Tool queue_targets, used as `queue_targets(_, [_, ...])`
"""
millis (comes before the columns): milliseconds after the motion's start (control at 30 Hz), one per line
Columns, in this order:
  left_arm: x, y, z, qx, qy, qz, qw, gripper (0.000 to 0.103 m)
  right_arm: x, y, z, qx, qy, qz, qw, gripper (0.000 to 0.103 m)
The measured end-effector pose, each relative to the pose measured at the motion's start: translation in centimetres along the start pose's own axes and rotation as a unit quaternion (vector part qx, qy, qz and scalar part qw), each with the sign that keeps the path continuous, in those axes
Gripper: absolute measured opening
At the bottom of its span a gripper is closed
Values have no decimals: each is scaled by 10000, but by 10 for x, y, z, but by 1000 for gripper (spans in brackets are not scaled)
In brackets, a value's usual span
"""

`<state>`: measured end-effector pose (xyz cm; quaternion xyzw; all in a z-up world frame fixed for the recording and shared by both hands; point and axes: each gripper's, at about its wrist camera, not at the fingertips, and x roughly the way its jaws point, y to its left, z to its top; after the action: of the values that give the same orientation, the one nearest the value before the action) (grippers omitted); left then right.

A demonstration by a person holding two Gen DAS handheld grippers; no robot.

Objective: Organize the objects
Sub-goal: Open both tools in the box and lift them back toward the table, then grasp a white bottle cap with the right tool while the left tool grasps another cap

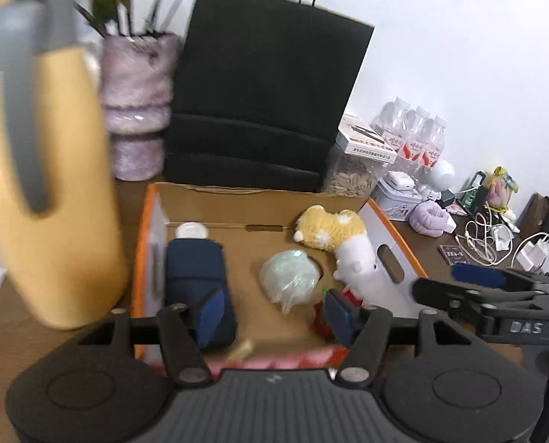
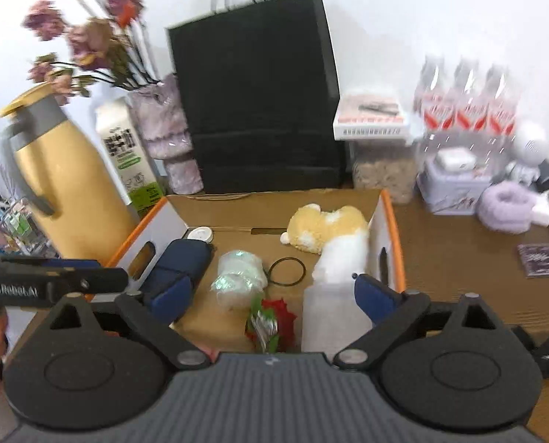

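Both held over the near edge of the cardboard box point(image 2: 267, 203), aimed down into it, presumably to pick or arrange; left gripper point(image 1: 272, 308) parted, nothing between its pads; right gripper point(image 2: 272, 293) spread wide, empty too; inside: navy pouch point(image 2: 180, 258) at left, plush toy point(image 2: 326, 227) at far right, white bottle point(image 2: 330, 313) by the right wall.

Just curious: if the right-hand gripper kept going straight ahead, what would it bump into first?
Probably the red wrapped item lying in the cardboard box, between the open right gripper's fingers; depth is hard to judge.
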<state>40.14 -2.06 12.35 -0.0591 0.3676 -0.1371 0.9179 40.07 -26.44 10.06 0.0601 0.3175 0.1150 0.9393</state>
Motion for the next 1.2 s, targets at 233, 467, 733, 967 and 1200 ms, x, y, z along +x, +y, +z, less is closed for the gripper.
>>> queue_targets(233, [-117, -5, -126, 172, -1026, 404, 9938, 70, -116, 33, -118, -601, -703, 502, 9944, 103])
queue_targets(467, [-175, -7, -240, -71, -1158, 488, 9920, 74, -179, 28, -226, 66, -342, 808, 9961, 103])
queue_targets(733, [-190, -7, -236, 133, -1380, 612, 9885, 76, -212, 27, -229, -229, -888, 369, 9951, 103])
queue_targets(967, [-152, 3, -226, 84, -1282, 1040, 9862, 74, -178, 45, -217, -488, -750, 221, 9957, 99])
queue_targets(1200, [-83, 29, -174, 233, -1202, 623, 9905, 64, -102, 52, -164, -650, -589, 313, 9957, 73])
